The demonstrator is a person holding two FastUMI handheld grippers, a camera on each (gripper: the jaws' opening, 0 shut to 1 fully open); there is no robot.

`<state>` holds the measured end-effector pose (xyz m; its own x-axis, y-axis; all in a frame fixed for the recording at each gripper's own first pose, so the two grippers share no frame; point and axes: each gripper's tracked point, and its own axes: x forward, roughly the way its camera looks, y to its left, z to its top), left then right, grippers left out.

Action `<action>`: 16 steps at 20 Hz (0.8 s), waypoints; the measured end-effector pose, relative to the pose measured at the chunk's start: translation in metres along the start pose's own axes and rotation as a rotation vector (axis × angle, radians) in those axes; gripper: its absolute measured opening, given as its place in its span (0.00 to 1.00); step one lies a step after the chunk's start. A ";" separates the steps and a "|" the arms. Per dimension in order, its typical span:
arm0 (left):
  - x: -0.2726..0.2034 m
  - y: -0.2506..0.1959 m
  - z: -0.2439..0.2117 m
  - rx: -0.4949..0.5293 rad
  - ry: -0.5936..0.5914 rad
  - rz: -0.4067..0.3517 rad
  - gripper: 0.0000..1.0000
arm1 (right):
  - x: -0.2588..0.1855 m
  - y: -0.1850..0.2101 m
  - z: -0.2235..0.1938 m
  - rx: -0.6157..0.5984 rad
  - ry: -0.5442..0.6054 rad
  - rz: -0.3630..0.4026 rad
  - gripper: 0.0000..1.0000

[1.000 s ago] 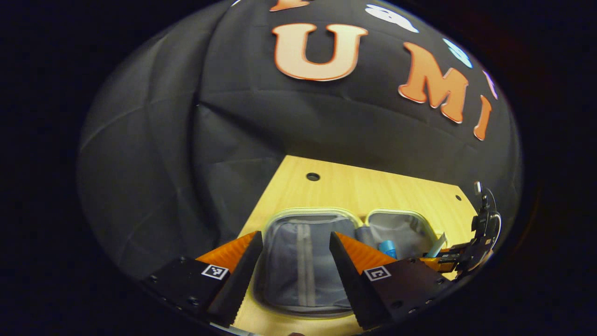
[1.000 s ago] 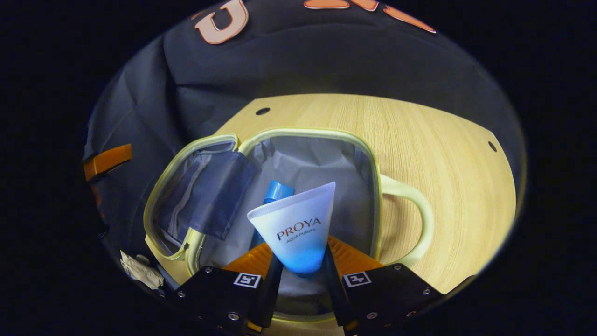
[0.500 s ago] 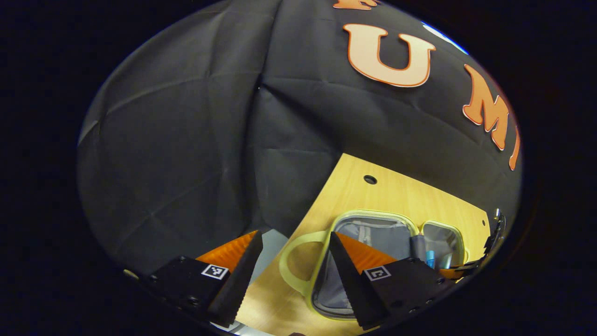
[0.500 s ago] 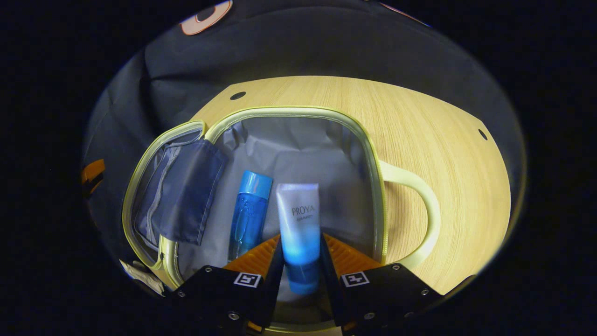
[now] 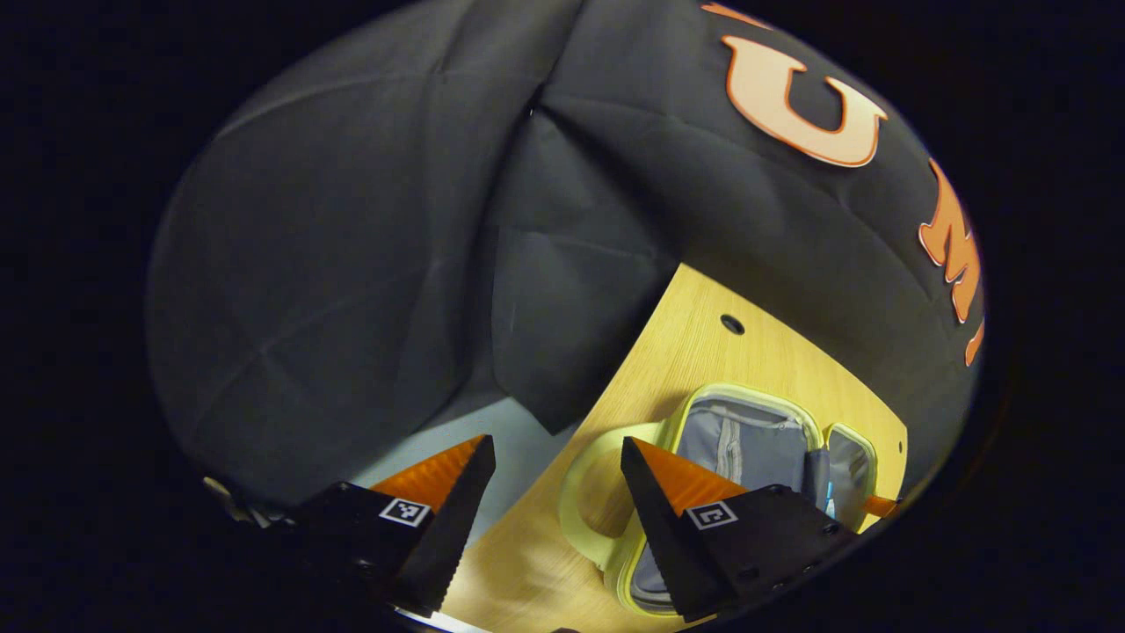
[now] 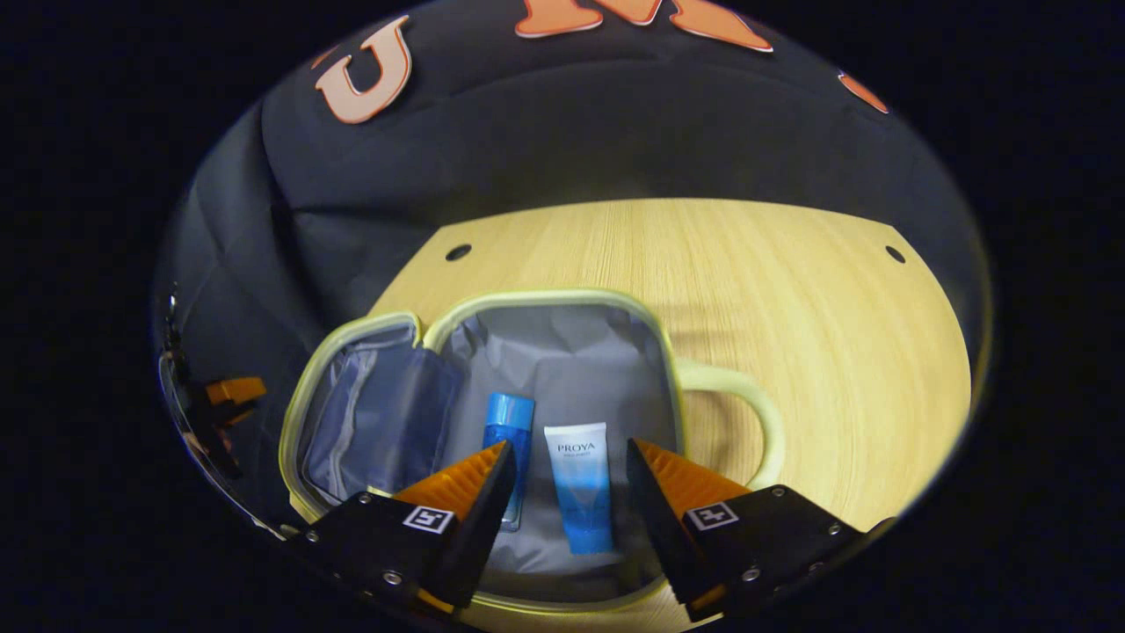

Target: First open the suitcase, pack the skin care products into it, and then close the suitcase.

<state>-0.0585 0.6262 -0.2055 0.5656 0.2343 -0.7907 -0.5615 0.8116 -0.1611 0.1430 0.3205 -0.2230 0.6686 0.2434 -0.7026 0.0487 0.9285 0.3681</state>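
A pale wood-grain tabletop [image 6: 791, 290] with small round holes near its far edge stands against a creased black cloth wall [image 6: 545, 132]. In the left gripper view the tabletop's left edge drops off to a strip of pale grey floor [image 5: 518, 440].

On the tabletop lies the open pale-green suitcase with grey fabric lining [image 6: 562, 352], both halves flat and a looped handle on its right side. Inside the right half, a blue bottle with a blue cap [image 6: 507, 431] and a white-to-blue squeeze tube [image 6: 582, 483] lie side by side, just apart.

The right claw [image 6: 562, 479] hangs above them, spread wide and holding nothing. The left claw [image 5: 556, 475] is also spread and empty, over the tabletop's left edge near the suitcase's other handle.

The left claw's fingers cover part of the suitcase in the left gripper view, where its contents are too small to make out. A dark flap covers part of the left half's lining.
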 end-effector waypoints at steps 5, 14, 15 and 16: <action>0.035 0.000 -0.046 -0.059 0.195 -0.051 0.91 | -0.036 -0.028 0.035 -0.023 -0.139 -0.061 0.92; 0.052 -0.019 -0.053 0.002 0.238 -0.153 0.18 | -0.097 -0.049 0.078 -0.195 -0.326 -0.142 0.94; 0.050 -0.025 -0.044 0.012 0.206 -0.188 0.10 | -0.103 -0.053 0.080 -0.197 -0.336 -0.150 0.94; 0.042 -0.033 -0.036 0.021 0.176 -0.233 0.12 | -0.107 -0.054 0.083 -0.196 -0.349 -0.152 0.94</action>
<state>-0.0380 0.5894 -0.2548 0.5631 -0.0548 -0.8246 -0.4153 0.8439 -0.3397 0.1300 0.2206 -0.1169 0.8776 0.0212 -0.4790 0.0469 0.9904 0.1298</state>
